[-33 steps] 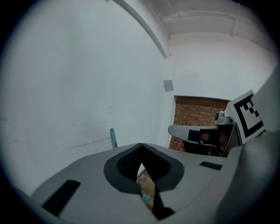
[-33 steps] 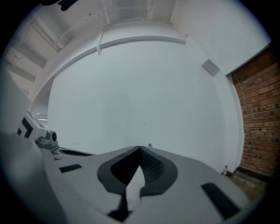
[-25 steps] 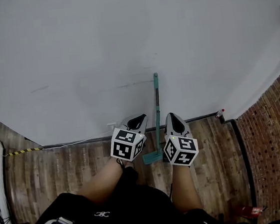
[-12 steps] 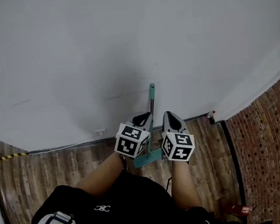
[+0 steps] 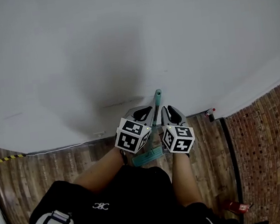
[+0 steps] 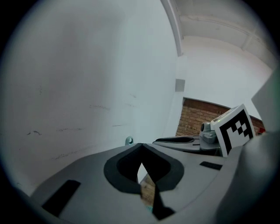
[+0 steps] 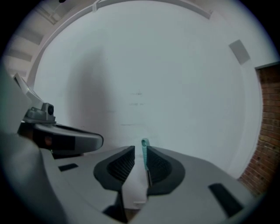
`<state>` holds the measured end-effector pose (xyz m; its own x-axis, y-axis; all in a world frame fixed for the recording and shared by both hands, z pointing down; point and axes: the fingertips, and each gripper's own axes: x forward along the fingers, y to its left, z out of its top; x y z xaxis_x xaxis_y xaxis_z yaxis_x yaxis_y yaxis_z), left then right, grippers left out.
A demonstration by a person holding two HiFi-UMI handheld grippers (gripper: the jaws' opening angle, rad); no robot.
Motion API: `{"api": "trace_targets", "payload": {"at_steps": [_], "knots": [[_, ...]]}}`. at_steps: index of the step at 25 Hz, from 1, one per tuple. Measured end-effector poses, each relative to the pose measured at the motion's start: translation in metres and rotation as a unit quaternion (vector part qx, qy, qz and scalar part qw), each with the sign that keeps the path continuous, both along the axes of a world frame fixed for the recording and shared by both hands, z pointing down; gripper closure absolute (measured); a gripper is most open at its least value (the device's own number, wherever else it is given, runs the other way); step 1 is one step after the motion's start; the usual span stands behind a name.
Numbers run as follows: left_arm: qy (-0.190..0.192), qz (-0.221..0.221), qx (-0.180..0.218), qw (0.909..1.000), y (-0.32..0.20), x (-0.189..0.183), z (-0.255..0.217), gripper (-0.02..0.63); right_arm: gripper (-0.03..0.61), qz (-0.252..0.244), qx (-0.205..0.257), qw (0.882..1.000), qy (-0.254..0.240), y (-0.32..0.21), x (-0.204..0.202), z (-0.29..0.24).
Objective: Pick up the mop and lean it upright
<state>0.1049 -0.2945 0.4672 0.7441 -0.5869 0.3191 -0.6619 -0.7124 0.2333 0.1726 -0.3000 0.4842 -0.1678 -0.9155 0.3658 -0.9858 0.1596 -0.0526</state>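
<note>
**A:** How does the mop (image 5: 156, 102) look?

**B:** It has a slim shaft. The top is teal and ends in a small hanging loop (image 7: 145, 142), with darker metal below. Its flat teal head (image 5: 146, 157) sits on the wooden floor (image 5: 61, 165), at 6 o'clock from the loop. The shaft stands nearly upright before the white wall (image 5: 122, 45). In the head view it leans a touch toward 1 o'clock.

**A:** Where is it among the grippers?

**B:** It rises between them. The right gripper (image 7: 139, 151) has its fingers parted around the shaft. The shaft lies against the finger at 3 o'clock, and a strip of wall shows between it and the other finger, so nothing is clamped. The left gripper (image 6: 140, 146) has its fingers clenched tip to tip on nothing. The loop peeks over at 10 o'clock of those tips.

**A:** What stays hidden or unclear?

**B:** Whether the loop touches the wall cannot be told. In the head view the grippers and the person's forearms (image 5: 104, 171) cover the lower shaft and part of the head. In the left gripper view everything but the loop sits behind a finger. A small red-capped thing (image 5: 209, 112) stands at the wall's foot, at 3 o'clock of the grippers. It is too small to identify. So is a red thing (image 5: 236, 206) at 5 o'clock beside the brick surface (image 5: 268, 139).
</note>
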Motion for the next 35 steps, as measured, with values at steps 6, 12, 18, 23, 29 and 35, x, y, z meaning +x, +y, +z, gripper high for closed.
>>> {"api": "trace_targets", "payload": {"at_steps": [6,12,18,23,29,35], "knots": [[-0.001,-0.040,-0.003,0.9992,-0.019,-0.011,0.002,0.615,0.479,-0.030,-0.022,0.998,0.045,-0.042,0.002,0.026],[-0.002,-0.081,-0.013,0.9966,-0.025,-0.019,0.003,0.615,0.466,-0.062,-0.045,0.996,0.041,-0.065,0.000,0.042],[-0.015,-0.100,-0.024,0.9946,-0.017,-0.027,0.014,0.615,0.460,-0.066,-0.052,0.995,0.049,-0.077,-0.004,0.053],[-0.021,-0.111,-0.023,0.9933,-0.016,-0.035,0.015,0.615,0.472,-0.058,-0.054,0.995,0.056,-0.080,-0.003,0.060],[-0.024,-0.097,-0.025,0.9947,-0.015,-0.034,0.019,0.615,0.472,-0.038,-0.035,0.997,0.058,-0.069,0.005,0.055],[-0.021,-0.064,-0.029,0.9974,-0.011,-0.023,0.024,0.615,0.472,-0.018,-0.024,0.998,0.053,-0.046,0.018,0.048]]}}
